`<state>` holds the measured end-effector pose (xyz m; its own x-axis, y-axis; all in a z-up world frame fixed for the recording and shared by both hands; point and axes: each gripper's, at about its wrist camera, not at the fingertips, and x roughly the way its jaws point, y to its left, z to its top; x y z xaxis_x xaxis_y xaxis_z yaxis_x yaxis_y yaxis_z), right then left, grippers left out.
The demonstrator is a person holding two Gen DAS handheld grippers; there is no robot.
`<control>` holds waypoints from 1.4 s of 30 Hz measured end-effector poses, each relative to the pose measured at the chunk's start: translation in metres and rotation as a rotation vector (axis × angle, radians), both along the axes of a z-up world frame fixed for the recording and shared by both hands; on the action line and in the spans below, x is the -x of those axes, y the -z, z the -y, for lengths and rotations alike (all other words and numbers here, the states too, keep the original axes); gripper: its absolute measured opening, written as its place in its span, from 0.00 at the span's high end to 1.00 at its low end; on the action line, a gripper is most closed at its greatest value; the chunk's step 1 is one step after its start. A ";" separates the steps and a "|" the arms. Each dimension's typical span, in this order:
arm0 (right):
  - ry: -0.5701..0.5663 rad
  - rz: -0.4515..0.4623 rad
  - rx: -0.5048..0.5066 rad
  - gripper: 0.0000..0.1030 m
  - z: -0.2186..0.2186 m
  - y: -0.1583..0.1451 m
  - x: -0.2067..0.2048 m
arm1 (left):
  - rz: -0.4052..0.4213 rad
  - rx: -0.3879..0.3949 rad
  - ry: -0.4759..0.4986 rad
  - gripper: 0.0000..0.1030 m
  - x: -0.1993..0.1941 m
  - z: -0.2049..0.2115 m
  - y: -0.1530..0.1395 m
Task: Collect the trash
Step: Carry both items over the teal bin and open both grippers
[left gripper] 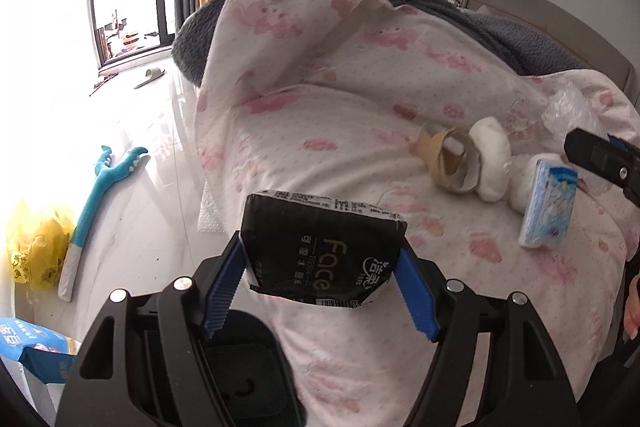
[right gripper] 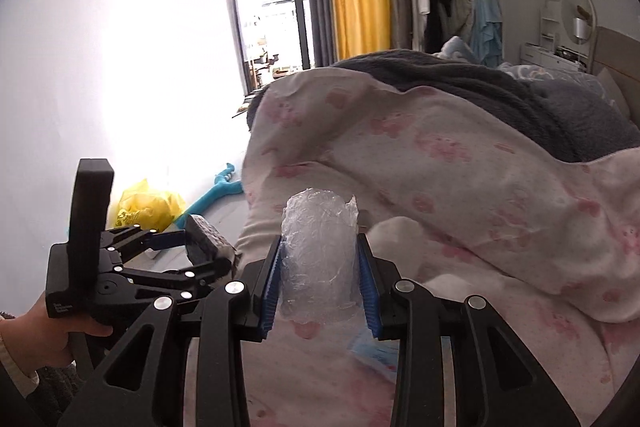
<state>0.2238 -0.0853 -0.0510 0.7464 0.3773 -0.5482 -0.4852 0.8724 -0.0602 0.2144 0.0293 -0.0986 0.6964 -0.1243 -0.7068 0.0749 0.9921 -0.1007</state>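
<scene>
My left gripper [left gripper: 322,251] is shut on a black "Face" tissue pack [left gripper: 320,247], held above the pink-patterned quilt [left gripper: 340,131]; it also shows in the right wrist view [right gripper: 208,239]. My right gripper [right gripper: 320,259] is shut on a crumpled clear plastic wrap [right gripper: 318,255]; its tip appears in the left wrist view [left gripper: 600,159]. On the quilt lie a torn cardboard tube [left gripper: 452,159], white crumpled tissue [left gripper: 494,159] and a blue-white tissue pack [left gripper: 548,205].
A yellow plastic bag [left gripper: 38,243] and a teal back-scratcher toy [left gripper: 100,195] lie on the floor left of the bed. A blue package [left gripper: 32,347] sits at lower left. A grey blanket [right gripper: 500,95] covers the far bed. A slipper [left gripper: 150,77] lies near the window.
</scene>
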 end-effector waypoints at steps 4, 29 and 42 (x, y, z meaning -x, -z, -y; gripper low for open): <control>-0.024 -0.020 -0.005 0.65 -0.020 0.005 0.001 | -0.033 -0.005 -0.011 0.28 0.005 -0.014 0.007; -0.141 -0.263 -0.021 0.65 -0.128 0.069 -0.015 | -0.323 0.036 -0.120 0.28 0.036 -0.099 0.073; -0.188 -0.336 0.035 0.65 -0.168 0.096 -0.011 | -0.482 0.059 -0.140 0.27 0.052 -0.127 0.106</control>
